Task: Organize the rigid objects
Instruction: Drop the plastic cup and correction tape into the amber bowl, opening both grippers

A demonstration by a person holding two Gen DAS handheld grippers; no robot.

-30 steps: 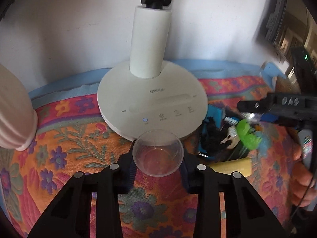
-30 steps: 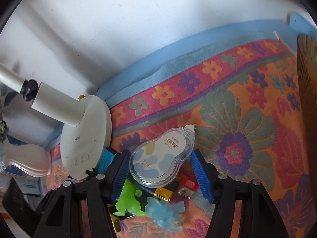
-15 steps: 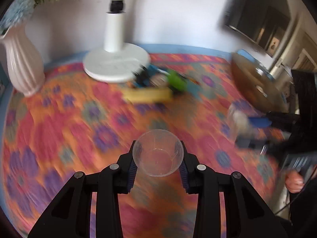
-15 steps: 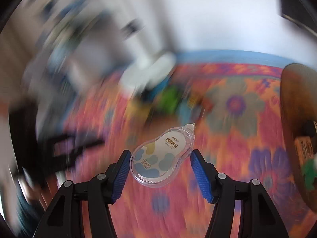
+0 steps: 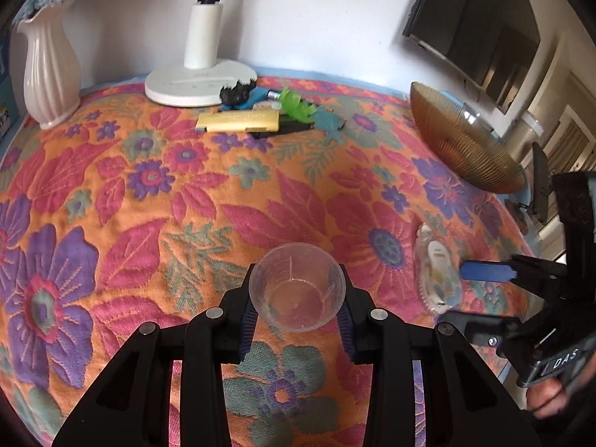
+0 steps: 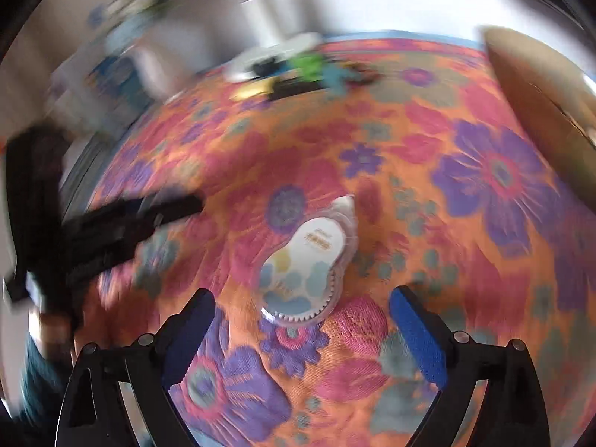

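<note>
My left gripper [image 5: 297, 307] is shut on a small clear plastic cup [image 5: 297, 286] and holds it over the near part of the flowered cloth. My right gripper [image 6: 301, 320] is open, its blue pads wide apart. A clear correction-tape dispenser [image 6: 309, 264] with a white and blue label lies on the cloth just ahead of it, free of the pads. In the left wrist view the dispenser [image 5: 436, 270] lies at the right, between the right gripper's fingers [image 5: 484, 272]. A pile of small items [image 5: 260, 111] sits far back by the lamp.
A white desk lamp base [image 5: 199, 82] stands at the back, a white ribbed vase [image 5: 50, 63] at the back left, a brown ribbed bowl [image 5: 462, 141] at the right. A yellow flat box [image 5: 238, 121] and green and blue toys [image 5: 294, 104] lie by the lamp. The right wrist view is blurred.
Both grippers pulled back from the pile by the lamp toward the near side. The right gripper opened and let go of the correction-tape dispenser, which now lies on the cloth.
</note>
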